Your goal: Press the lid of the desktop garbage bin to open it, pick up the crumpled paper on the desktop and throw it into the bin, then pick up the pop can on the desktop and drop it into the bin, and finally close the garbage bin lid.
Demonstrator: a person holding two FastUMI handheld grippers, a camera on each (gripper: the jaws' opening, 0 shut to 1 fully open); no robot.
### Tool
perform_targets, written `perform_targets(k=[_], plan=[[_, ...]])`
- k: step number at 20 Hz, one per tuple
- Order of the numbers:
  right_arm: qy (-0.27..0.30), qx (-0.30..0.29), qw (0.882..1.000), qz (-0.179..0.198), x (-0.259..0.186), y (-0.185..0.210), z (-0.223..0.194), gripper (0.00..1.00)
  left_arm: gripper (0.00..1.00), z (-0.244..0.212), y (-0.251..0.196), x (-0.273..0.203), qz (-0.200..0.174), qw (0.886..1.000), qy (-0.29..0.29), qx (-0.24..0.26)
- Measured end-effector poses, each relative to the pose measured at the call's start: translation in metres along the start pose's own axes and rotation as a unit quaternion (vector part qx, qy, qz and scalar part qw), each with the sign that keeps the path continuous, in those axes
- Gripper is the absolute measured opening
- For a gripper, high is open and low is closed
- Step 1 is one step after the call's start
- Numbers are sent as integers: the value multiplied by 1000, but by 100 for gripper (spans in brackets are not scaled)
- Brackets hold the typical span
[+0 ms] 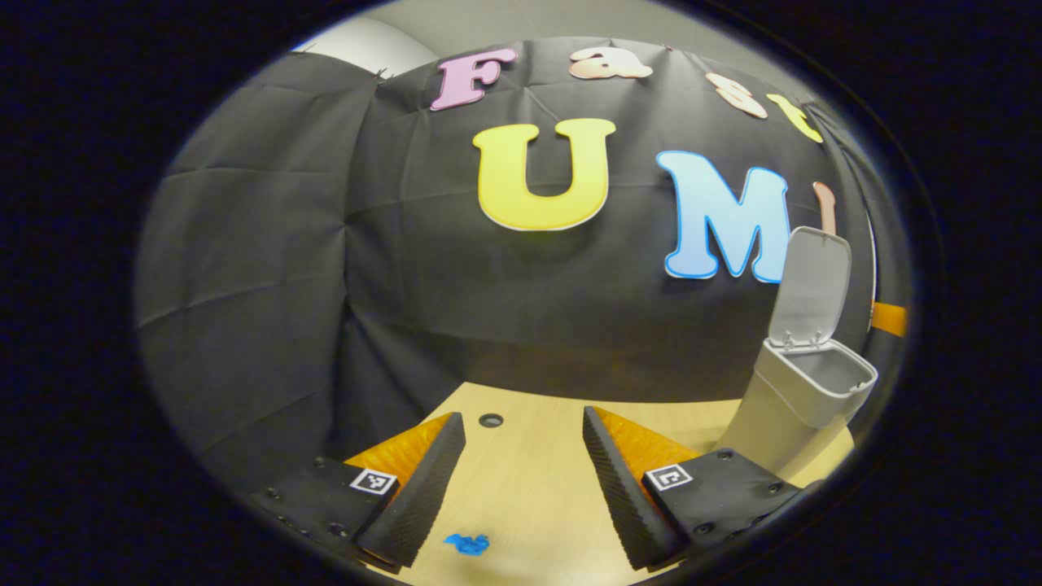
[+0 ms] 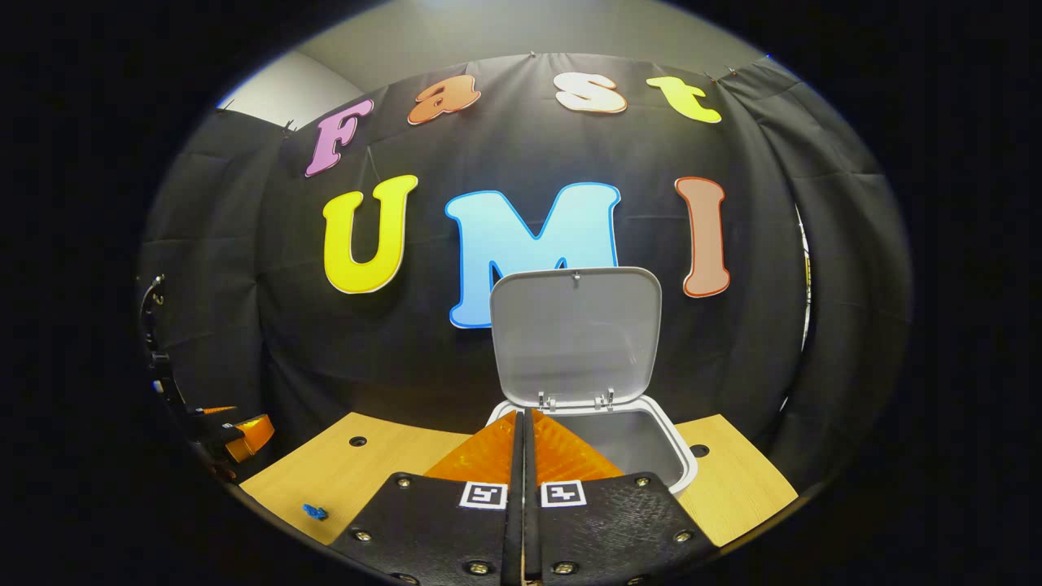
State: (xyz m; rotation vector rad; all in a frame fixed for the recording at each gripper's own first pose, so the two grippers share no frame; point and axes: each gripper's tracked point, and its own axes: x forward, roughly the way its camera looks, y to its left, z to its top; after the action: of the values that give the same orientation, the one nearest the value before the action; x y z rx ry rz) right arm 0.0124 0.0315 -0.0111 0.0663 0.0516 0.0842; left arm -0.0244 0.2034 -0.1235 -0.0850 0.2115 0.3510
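The grey desktop bin [image 2: 676, 468] stands open, its lid [image 2: 574, 334] upright against the black wall. My right gripper [image 2: 523, 417] hangs just above the front of the bin's mouth, fingers pressed together with nothing visible between them. In the left gripper view the same bin [image 1: 781, 423] stands at the far right with its lid [image 1: 810, 285] raised. My left gripper [image 1: 521, 423] hovers low over the wooden table [image 1: 529, 480], open and holding nothing. That gripper [image 2: 236, 435] also shows at the far left of the right gripper view.
A small blue scrap [image 1: 466, 543] lies on the table between the left fingers, also visible as a blue scrap [image 2: 315, 512] near the front edge. Round holes [image 2: 357, 440] [image 2: 698, 450] mark the tabletop. The black cloth wall closes the back.
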Motion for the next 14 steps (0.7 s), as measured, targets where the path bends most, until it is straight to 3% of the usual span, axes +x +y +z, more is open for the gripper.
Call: perform_targets(k=[7,14], plan=[[16,-9,1000,4,3,3,-9,1,95,-70,48,9,43,996,64,-40],[39,-23,999,7,6,5,-24,1,96,-134,67,7,45,990,125,-54]])
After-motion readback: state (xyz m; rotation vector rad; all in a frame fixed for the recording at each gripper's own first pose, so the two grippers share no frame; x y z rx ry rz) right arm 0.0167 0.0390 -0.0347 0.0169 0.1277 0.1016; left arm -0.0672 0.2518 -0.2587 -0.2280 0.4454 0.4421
